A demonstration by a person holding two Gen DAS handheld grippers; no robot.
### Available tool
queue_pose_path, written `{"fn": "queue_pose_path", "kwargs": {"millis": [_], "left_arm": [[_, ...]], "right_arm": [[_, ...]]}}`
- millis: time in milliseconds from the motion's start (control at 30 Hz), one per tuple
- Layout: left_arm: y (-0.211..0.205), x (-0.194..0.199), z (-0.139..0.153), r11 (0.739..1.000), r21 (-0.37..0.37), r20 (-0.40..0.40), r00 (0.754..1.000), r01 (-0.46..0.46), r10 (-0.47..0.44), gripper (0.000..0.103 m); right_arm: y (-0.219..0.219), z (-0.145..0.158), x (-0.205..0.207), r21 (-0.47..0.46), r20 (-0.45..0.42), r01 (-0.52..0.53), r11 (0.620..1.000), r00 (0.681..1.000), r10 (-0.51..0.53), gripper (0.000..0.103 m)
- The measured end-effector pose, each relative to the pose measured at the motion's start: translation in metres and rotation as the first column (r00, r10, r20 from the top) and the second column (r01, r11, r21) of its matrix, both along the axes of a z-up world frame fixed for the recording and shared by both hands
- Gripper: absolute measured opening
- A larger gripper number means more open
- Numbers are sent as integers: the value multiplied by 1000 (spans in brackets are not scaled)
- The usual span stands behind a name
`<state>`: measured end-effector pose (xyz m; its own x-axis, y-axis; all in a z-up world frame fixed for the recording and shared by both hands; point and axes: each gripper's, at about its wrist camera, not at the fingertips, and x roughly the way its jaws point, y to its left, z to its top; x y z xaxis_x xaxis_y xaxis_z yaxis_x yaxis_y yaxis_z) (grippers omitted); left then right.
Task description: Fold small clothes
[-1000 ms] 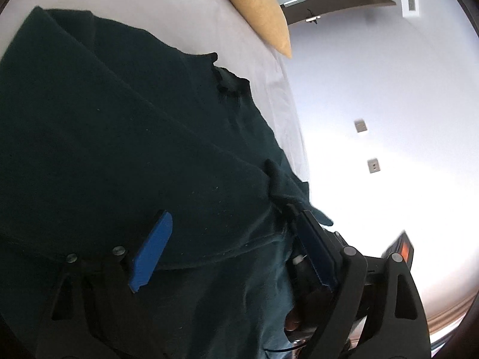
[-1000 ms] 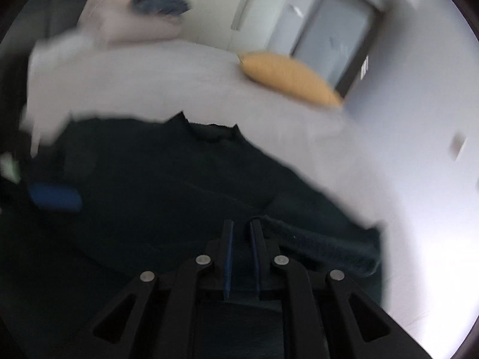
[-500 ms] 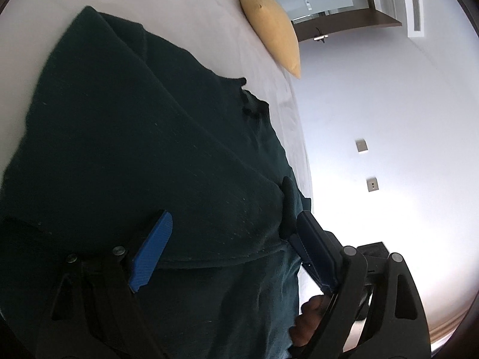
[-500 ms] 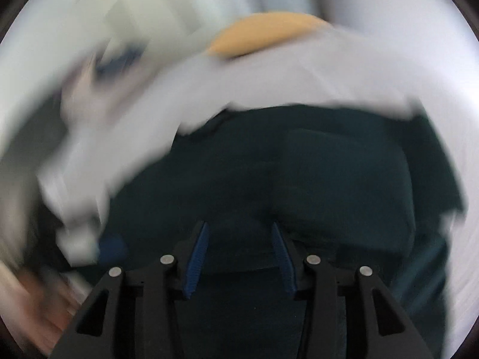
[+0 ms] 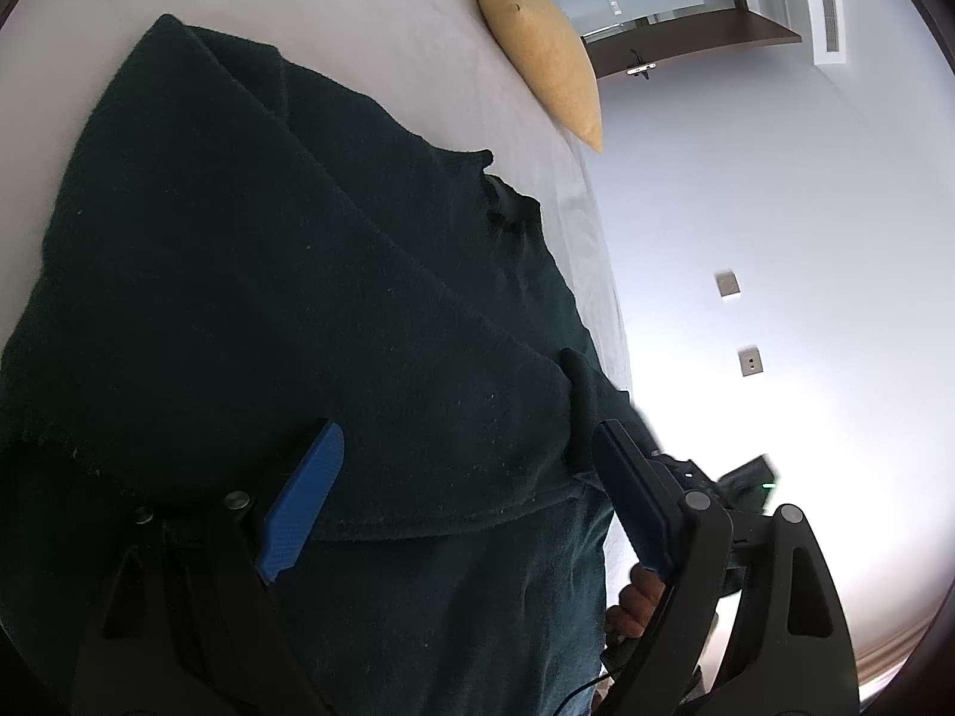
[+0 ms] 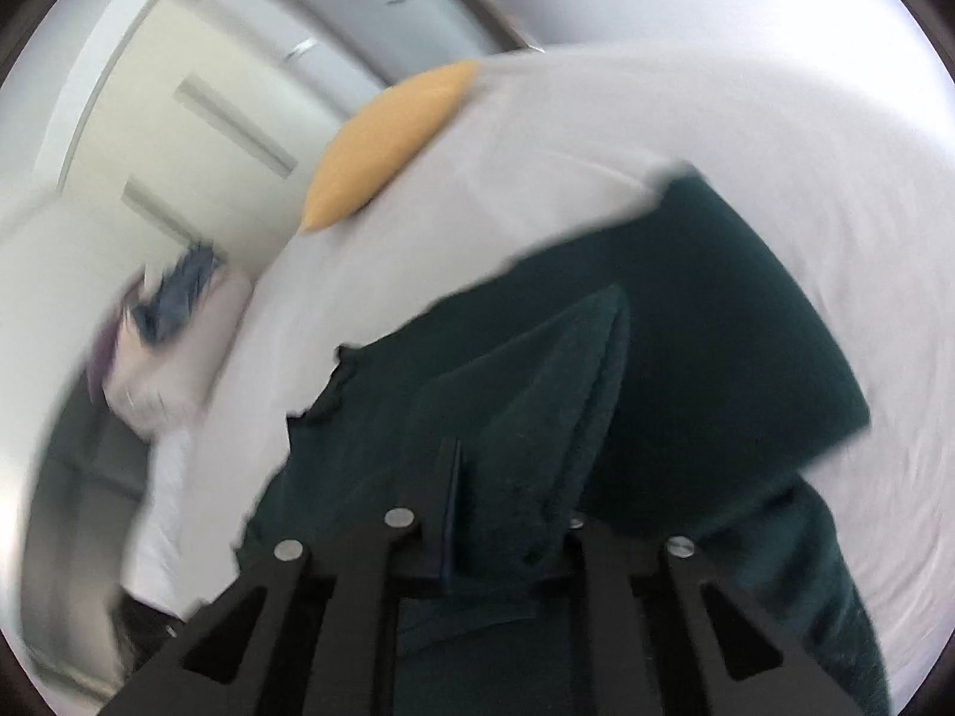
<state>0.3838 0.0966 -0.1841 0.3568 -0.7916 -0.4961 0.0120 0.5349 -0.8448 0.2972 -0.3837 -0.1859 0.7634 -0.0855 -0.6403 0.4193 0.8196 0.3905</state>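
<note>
The dark green garment point(image 5: 310, 298) lies on the white bed point(image 5: 370, 18), partly folded, near the yellow pillow point(image 5: 543, 42). The left gripper point(image 5: 465, 477) hovers over the folded hem, fingers wide apart, holding nothing. The right gripper point(image 6: 507, 501) has cloth bunched between its fingers; whether they clamp it cannot be told through the blur. Recommended: carry the flap across evenly, align edges, then smooth flat.
</note>
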Motion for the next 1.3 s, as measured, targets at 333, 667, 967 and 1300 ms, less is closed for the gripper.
{"fn": "queue_pose_path", "kwargs": {"millis": [333, 667, 967, 1300], "left_arm": [[1, 9, 5, 998, -69, -1, 1000, -10, 10, 85], [-41, 43, 23, 989, -109, -31, 994, 103, -107, 85], [-87, 73, 16, 975, -79, -78, 974, 208, -214, 64], [-99, 77, 14, 974, -42, -50, 973, 222, -224, 10]], "right_arm": [[115, 7, 52, -318, -100, -336, 887, 942, 321, 13], [128, -13, 46, -345, -169, -414, 842, 910, 378, 14], [133, -15, 43, -353, -181, -442, 825, 897, 403, 14], [112, -9, 18, -271, -130, -416, 868, 909, 395, 44]]}}
